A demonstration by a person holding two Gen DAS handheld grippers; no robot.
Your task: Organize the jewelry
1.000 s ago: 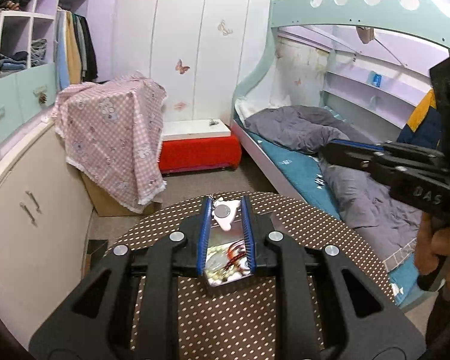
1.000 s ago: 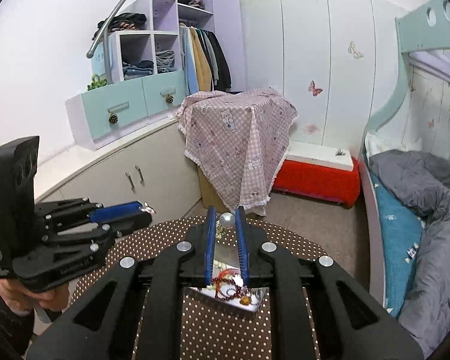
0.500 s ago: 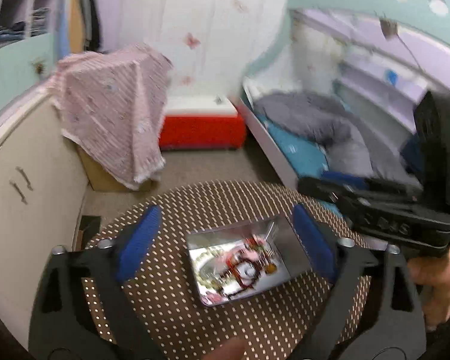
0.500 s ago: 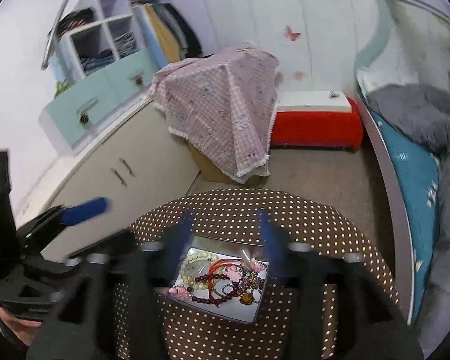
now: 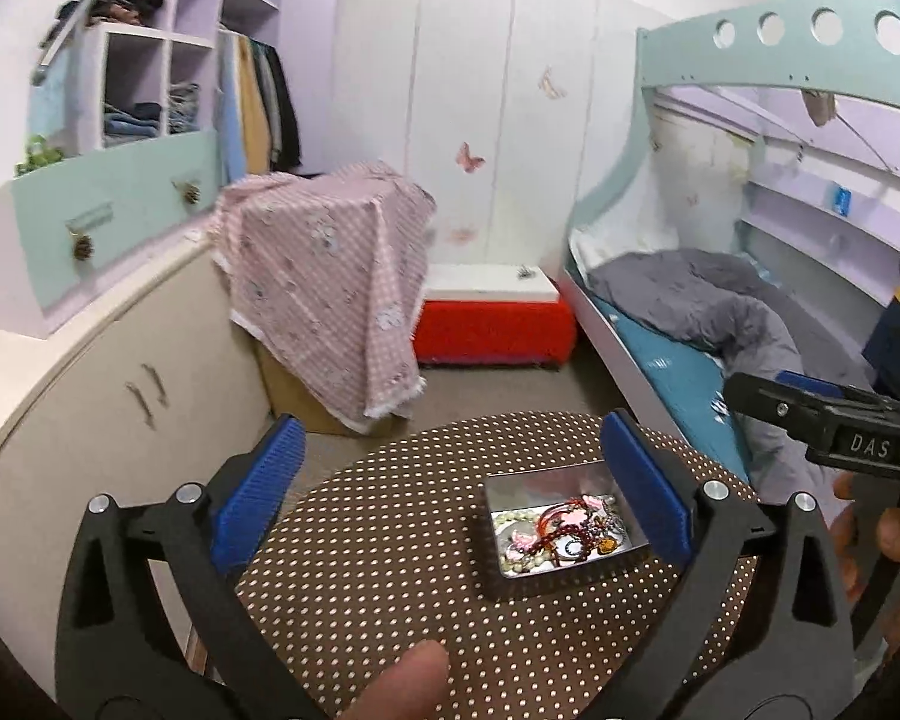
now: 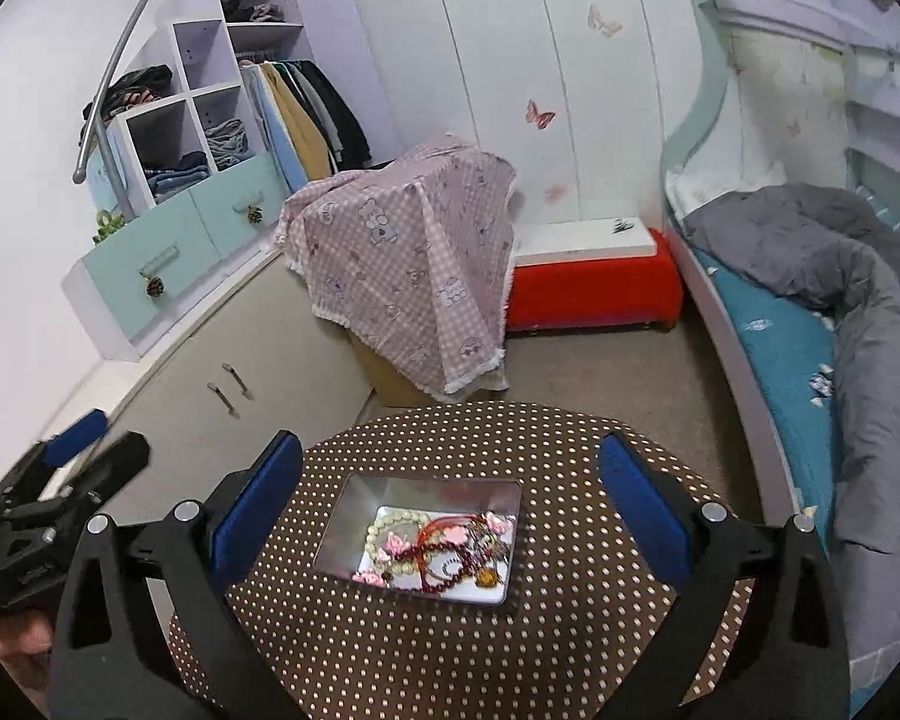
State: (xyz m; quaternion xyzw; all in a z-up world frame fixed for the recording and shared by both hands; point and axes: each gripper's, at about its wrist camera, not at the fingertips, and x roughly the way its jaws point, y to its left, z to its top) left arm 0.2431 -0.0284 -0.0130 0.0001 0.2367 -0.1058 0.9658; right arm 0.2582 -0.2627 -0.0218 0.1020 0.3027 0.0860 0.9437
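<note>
Right wrist view: jewelry tin (image 6: 426,534) sits between the right tool (image 6: 450,516) (spread wide, holding nothing), left tool (image 5: 450,498) likewise

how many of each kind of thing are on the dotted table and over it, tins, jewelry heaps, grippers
Metal tin: 1
Tangled jewelry heap in the tin, pieces too knotted to count singly: 1
Open grippers above the table, left gripper and right gripper: 2
Total: 4
</note>
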